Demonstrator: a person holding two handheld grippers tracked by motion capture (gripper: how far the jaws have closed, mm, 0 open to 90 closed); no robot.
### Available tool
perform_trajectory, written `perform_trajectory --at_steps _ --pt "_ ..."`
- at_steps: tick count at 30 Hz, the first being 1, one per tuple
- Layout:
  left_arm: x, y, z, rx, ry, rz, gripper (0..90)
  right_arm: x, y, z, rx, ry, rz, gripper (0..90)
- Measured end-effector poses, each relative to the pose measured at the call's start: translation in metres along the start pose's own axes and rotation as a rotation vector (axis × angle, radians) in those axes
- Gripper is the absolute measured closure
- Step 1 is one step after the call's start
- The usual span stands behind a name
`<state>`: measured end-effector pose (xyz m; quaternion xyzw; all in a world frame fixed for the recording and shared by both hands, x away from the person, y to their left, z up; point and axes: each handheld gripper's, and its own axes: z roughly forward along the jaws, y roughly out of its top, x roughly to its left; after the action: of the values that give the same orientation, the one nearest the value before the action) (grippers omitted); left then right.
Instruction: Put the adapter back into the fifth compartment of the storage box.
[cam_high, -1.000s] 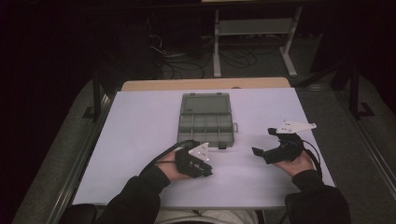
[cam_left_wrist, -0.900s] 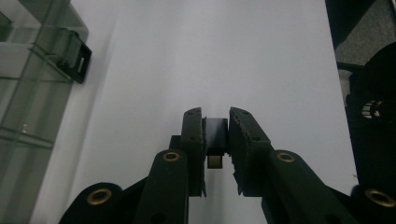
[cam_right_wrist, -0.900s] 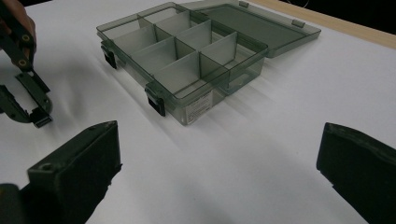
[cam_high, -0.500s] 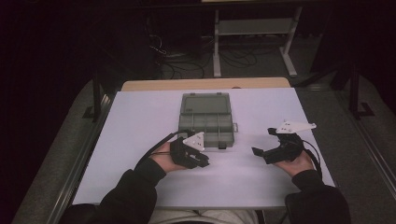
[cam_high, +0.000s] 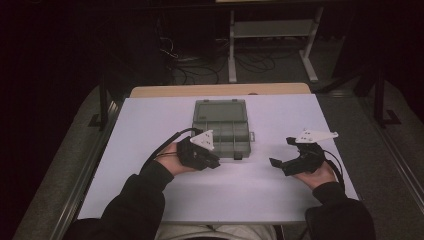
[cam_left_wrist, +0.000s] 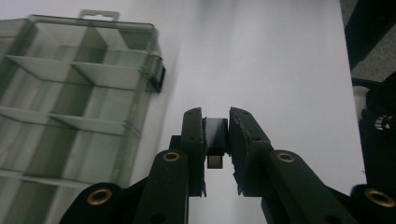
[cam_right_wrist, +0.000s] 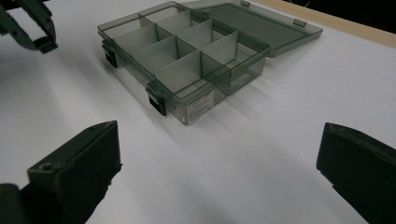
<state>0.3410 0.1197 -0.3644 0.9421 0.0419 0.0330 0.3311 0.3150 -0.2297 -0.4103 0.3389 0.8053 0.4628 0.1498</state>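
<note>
Since the earlier frame, the left gripper (cam_high: 212, 161) has shifted up and slightly toward the far side, and now hangs at the near-left corner of the compartment box (cam_high: 221, 127); the right gripper (cam_high: 284, 155) has kept its place. In the left gripper view the fingers (cam_left_wrist: 194, 140) are clenched on a small dark block (cam_left_wrist: 216, 133), pinched between the pads above the white surface (cam_left_wrist: 280, 60). The box's near edge, with a dark latch (cam_left_wrist: 160, 77), lies just to the left of the fingers in that view, apart from them.

The compartment box sits at the middle of the surface, toward the far side. Its lid (cam_right_wrist: 252, 23) is thrown back flat on the far side. The compartments, separated by translucent dividers, look bare as far as can be seen. Two dark latches mark the near wall.

The right gripper rests in the hand (cam_high: 316, 172) at the near right, well apart from the box, fingers (cam_right_wrist: 84, 163) released and spread wide, nothing between them.
</note>
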Motion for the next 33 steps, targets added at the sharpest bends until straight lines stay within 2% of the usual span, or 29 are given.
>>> perform_trajectory --at_steps 4,12,20,30,33 --pt "0.009 0.000 -0.011 -0.007 0.031 -0.014 76.3 0.000 0.000 0.000 0.000 0.001 0.001 0.0" --pt "0.020 -0.002 -0.022 -0.032 0.042 -0.048 76.4 0.000 0.000 0.000 0.000 0.003 0.001 0.0" --pt "0.027 -0.007 -0.022 -0.022 0.055 -0.066 76.4 0.000 0.000 0.000 0.001 0.006 0.002 0.0" --pt "0.041 -0.017 -0.030 -0.058 0.086 -0.121 76.4 0.000 0.000 0.000 -0.001 0.007 0.002 0.0" --pt "0.043 -0.019 -0.030 -0.055 0.093 -0.124 76.5 -0.001 0.000 0.001 0.003 0.008 0.003 0.0"
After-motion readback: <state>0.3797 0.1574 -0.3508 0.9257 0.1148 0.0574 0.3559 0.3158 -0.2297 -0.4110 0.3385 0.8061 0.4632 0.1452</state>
